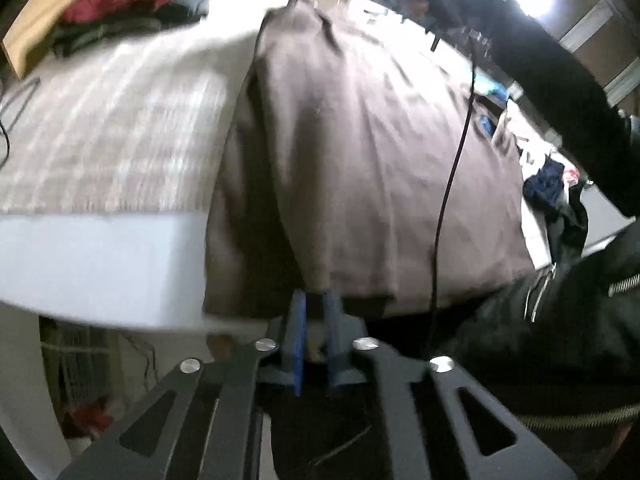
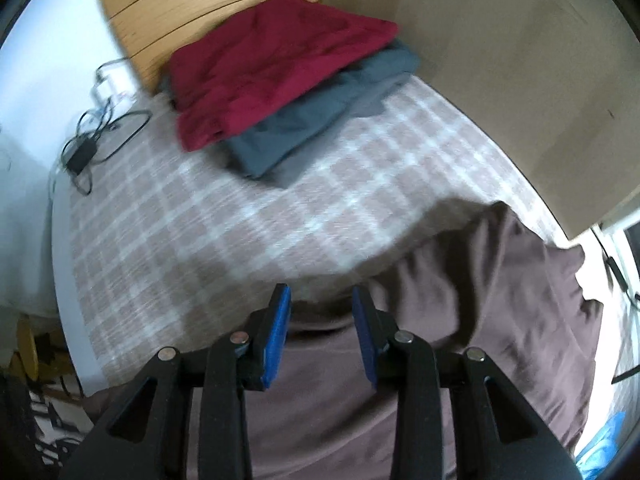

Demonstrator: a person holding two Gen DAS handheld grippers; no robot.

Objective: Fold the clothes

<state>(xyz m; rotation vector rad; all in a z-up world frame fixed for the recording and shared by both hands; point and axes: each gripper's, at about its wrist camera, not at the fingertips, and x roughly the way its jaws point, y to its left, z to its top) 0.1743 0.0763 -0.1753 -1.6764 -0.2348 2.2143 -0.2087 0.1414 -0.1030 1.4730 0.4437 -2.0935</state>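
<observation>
Brown garment (image 1: 380,152) lies spread on the checked bed cover (image 2: 200,240), near edge overhanging. Left gripper (image 1: 314,304) is closed on its near hem. Right gripper (image 2: 322,312) stands parted over it, gripping nothing. 3 folded items (image 2: 288,92) stacked far left; this garment remains unfolded.

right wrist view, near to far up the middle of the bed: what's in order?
Right claw, open → brown garment → bare checked bedspread → folded stack, grey-blue piece under the red one → wooden headboard.
</observation>
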